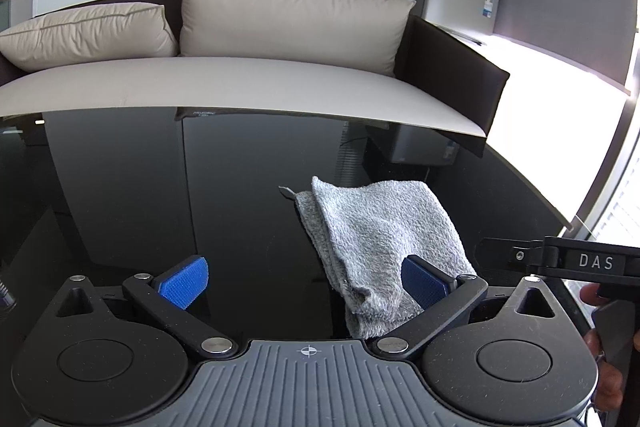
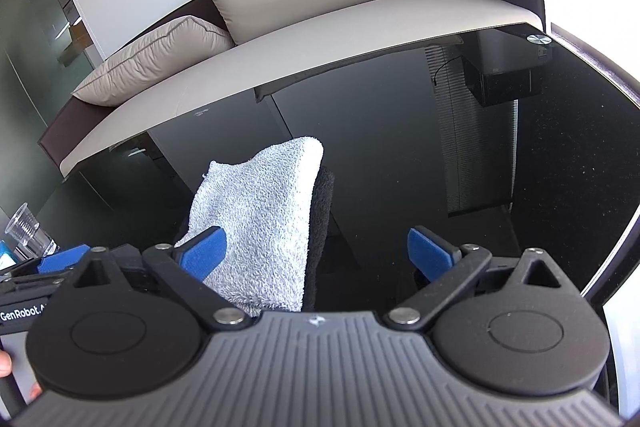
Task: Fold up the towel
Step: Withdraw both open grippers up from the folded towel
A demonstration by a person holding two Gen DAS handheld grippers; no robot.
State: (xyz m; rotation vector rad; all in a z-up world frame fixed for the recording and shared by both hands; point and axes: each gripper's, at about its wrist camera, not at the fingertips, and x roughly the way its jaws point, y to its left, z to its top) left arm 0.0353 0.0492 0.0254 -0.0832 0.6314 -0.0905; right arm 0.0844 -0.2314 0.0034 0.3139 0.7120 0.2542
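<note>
Left wrist view: the left hand-held gripper has its blue pads spread wide apart, holding nothing. A grey towel, folded into a narrow bundle, lies on the glossy black table, its near end just beside the right pad. In the right wrist view the right hand-held gripper is also spread wide and empty, the towel lying by its left pad. Behind the table stands a sofa with two cushions.
</note>
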